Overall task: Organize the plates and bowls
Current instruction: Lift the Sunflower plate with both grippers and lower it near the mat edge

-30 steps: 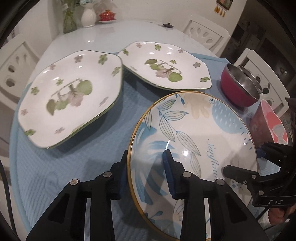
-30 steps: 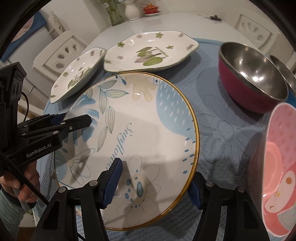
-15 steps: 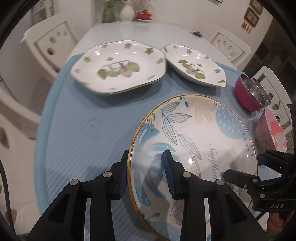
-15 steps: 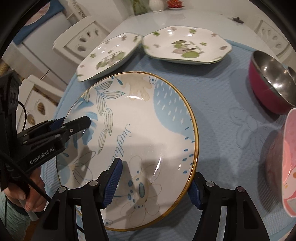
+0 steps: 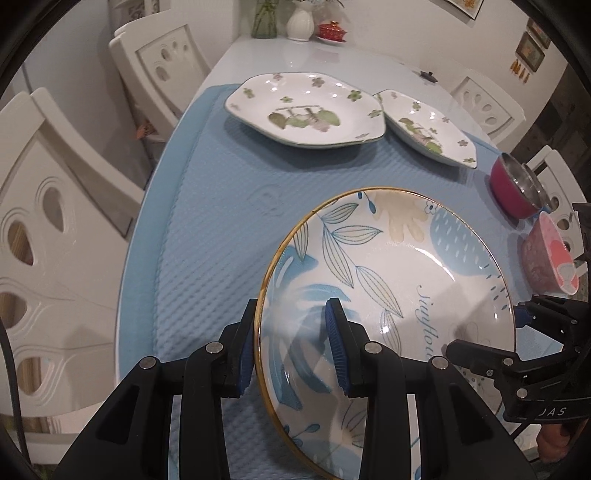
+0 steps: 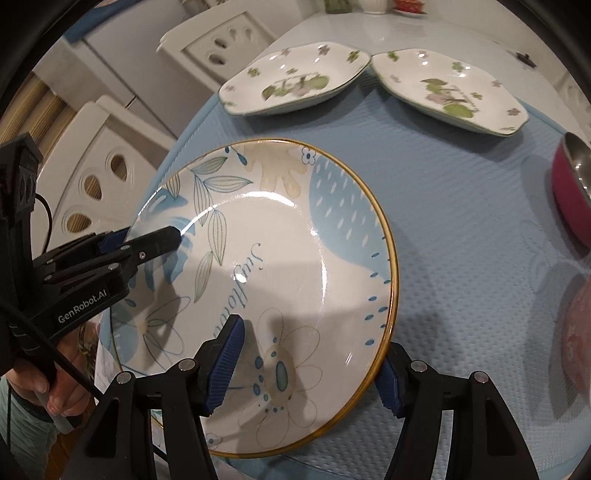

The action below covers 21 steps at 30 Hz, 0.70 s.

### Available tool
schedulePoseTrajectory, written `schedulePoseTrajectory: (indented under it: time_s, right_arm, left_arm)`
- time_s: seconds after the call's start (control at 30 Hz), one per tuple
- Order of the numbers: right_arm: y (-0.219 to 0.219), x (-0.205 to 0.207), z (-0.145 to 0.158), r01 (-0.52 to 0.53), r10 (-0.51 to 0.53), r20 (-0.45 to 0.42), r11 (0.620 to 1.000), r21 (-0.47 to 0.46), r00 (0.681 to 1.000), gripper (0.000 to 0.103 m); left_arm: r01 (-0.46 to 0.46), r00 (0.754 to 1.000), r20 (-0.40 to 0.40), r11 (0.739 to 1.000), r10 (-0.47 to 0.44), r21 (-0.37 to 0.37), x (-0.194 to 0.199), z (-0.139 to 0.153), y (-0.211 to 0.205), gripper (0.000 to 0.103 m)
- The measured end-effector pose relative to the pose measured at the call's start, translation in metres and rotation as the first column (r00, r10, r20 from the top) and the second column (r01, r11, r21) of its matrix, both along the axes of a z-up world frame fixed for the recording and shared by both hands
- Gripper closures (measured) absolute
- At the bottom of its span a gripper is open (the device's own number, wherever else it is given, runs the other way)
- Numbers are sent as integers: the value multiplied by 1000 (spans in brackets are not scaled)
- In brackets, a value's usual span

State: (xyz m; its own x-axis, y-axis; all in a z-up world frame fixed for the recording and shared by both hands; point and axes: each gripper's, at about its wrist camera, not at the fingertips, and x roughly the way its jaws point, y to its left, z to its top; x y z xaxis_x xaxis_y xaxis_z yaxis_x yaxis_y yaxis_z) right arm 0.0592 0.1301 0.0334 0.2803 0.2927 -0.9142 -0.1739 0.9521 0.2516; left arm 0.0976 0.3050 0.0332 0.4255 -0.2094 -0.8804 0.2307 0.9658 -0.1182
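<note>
A round gold-rimmed plate with blue leaves is held in the air above the blue mat. My left gripper is shut on its left rim. My right gripper is shut on its opposite rim; it also shows in the left wrist view. Two white octagonal plates with green flowers lie side by side at the far end of the mat, also in the right wrist view. A red steel-lined bowl and a pink bowl stand at the right.
A light blue mat covers the near part of the white table. White chairs stand around it. A vase and a small red pot stand at the table's far end.
Both grippers have lifted the round plate and pulled it back towards the near left. The octagonal plates and bowls now look farther away.
</note>
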Motion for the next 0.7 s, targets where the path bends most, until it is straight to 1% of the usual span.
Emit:
schedulePoseTrajectory:
  time_s: [0.13, 0.23, 0.3, 0.4, 0.53, 0.6, 0.7]
  right_arm:
    - [10, 0, -11, -23, 23, -27, 1000, -4, 999, 39]
    - [17, 0, -15, -40, 39, -44, 999, -11, 998, 39]
    - [20, -2, -16, -47, 46, -46, 999, -6, 998, 39]
    - [25, -3, -17, -59, 59, -36, 998, -22, 998, 39]
    - [28, -1, -20, -54, 53, -34, 998, -36, 998, 39]
    - [28, -4, -17, -70, 69, -27, 996, -50, 997, 39]
    - [32, -7, -18, -85, 84, -14, 993, -82, 996, 39]
  left_arm:
    - [-22, 1000, -17, 1000, 22, -1, -1, -7, 7, 71]
    - [-33, 999, -21, 999, 33, 12, -2, -10, 11, 71]
    - [-46, 999, -24, 999, 46, 12, -2, -13, 15, 71]
    - [-61, 997, -36, 998, 61, -10, 0, -16, 20, 71]
    - [-70, 997, -40, 997, 69, -21, -2, -18, 24, 71]
    - [-74, 997, -34, 997, 73, -9, -3, -18, 26, 72]
    - [-57, 998, -10, 998, 57, 23, -7, -13, 23, 72]
